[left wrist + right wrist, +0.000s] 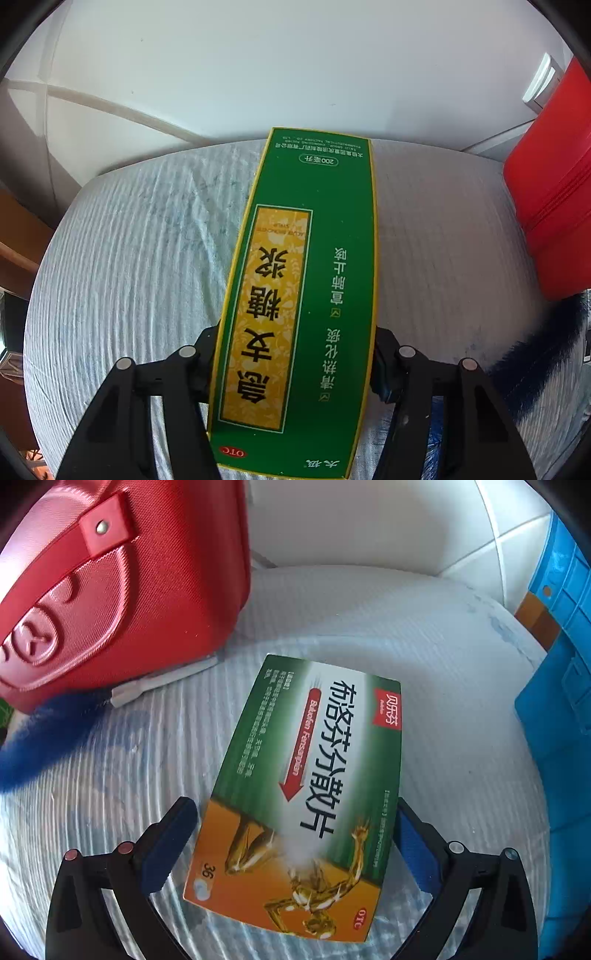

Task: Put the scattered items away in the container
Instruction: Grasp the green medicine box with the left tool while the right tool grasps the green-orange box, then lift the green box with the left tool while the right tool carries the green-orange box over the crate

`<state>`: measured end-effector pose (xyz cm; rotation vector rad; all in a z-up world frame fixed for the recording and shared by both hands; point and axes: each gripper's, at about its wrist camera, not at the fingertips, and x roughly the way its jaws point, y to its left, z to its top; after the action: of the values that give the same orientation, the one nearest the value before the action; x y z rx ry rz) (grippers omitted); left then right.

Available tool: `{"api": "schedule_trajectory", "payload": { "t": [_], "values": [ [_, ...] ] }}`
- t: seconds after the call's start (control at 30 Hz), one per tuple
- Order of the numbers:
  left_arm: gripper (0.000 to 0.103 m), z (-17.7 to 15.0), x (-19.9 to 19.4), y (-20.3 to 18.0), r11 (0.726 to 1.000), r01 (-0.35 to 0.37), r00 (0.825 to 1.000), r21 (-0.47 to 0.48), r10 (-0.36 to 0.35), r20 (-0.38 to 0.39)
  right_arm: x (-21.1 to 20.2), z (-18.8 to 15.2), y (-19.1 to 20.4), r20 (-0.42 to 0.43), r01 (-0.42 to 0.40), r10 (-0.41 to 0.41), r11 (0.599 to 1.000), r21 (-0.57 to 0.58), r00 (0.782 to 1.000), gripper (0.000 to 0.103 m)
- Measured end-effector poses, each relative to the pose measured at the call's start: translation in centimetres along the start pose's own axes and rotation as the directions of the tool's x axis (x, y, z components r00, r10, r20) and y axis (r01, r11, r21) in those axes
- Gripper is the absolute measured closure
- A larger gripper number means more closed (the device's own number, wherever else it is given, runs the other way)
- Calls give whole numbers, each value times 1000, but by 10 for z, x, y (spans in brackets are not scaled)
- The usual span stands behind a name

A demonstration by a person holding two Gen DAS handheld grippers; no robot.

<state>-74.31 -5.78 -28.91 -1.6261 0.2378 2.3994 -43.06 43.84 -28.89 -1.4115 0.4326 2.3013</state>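
In the left wrist view my left gripper (293,354) is shut on a long green syrup box (306,280) with a yellow label, held between both pads above the white cloth. In the right wrist view my right gripper (295,834) stands around a green and orange tablet box (306,790). Its right pad touches the box edge; a small gap shows at the left pad. The red case (122,590) stands at the upper left; it also shows at the right edge of the left wrist view (550,192).
A round table under a white ribbed cloth (129,258) carries everything. A blue crate (557,738) stands at the right of the right wrist view. A dark blue fuzzy thing (48,738) lies by the red case. White walls lie behind.
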Motion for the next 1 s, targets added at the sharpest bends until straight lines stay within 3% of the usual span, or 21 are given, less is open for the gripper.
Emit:
{"api": "schedule_trajectory", "payload": {
  "t": [0.23, 0.3, 0.43, 0.57, 0.7, 0.83, 0.9, 0.93, 1.0],
  "values": [
    [46, 5, 8, -3, 1000, -10, 1000, -19, 10, -3, 3, 13, 0, -31, -6, 5, 1000, -2, 1000, 0],
    [48, 3, 9, -5, 999, -15, 1000, -30, 15, 5, 2, 10, 7, -44, 8, -10, 999, -42, 999, 10],
    [49, 1, 11, -7, 998, -26, 1000, -63, 26, -5, 0, 10, 11, -69, -15, 10, 997, -72, 998, 10],
    [49, -12, 4, -7, 995, -45, 999, -93, 46, 16, -10, 3, 6, -64, -91, 90, 995, -26, 994, 11],
    [49, -41, -18, -13, 991, -66, 997, -114, 70, 32, -28, -11, 7, -55, -105, 104, 994, -18, 993, 11],
    [49, -84, -57, -20, 990, -73, 995, -118, 80, 61, -63, -25, 14, -19, -94, 93, 992, -80, 996, 11],
    [49, -110, -88, -14, 989, -65, 993, -132, 77, 89, -84, -33, 18, 1, -91, 91, 990, -110, 996, 12],
    [49, -126, -113, -35, 988, -57, 992, -143, 72, 105, -95, -37, 21, 11, -96, 98, 988, -123, 995, 13],
    [49, -153, -143, -34, 985, -39, 989, -167, 62, 137, -112, -41, 20, 17, -122, 125, 984, -132, 992, 13]
  ]
}}
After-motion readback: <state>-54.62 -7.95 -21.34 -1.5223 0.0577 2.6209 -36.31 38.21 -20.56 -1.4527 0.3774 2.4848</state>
